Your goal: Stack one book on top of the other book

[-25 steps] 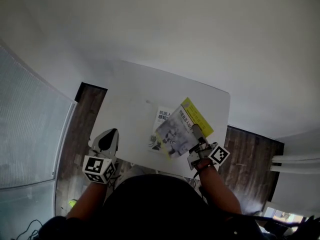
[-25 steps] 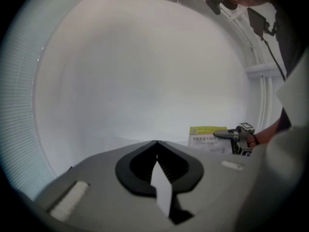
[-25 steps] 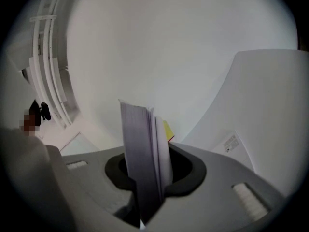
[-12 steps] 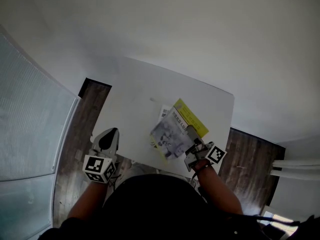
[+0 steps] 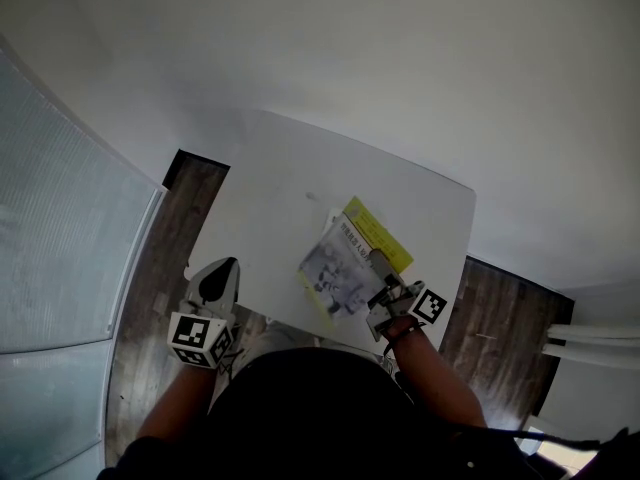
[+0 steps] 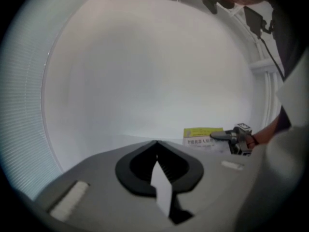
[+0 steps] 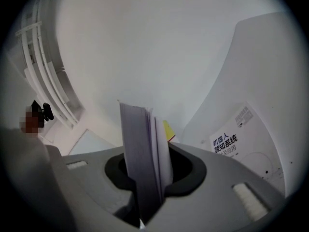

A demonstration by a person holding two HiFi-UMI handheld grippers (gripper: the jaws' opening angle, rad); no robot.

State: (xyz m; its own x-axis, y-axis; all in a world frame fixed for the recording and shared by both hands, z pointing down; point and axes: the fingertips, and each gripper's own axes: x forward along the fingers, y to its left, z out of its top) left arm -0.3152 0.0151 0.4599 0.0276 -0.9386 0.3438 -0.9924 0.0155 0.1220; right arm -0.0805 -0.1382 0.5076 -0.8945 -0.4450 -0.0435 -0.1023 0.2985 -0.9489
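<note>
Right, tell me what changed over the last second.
The right gripper carried the yellow-edged book leftward in the head view, so it now covers nearly all of the white book on the table. Its jaws stay clamped on that book; the left gripper stayed shut, empty, off the table's edge.

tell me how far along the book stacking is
Done: the right hand-held gripper has one book clamped by its edge. In hand: it hangs over the white book on the table. Left: lay it flat and let go.
</note>
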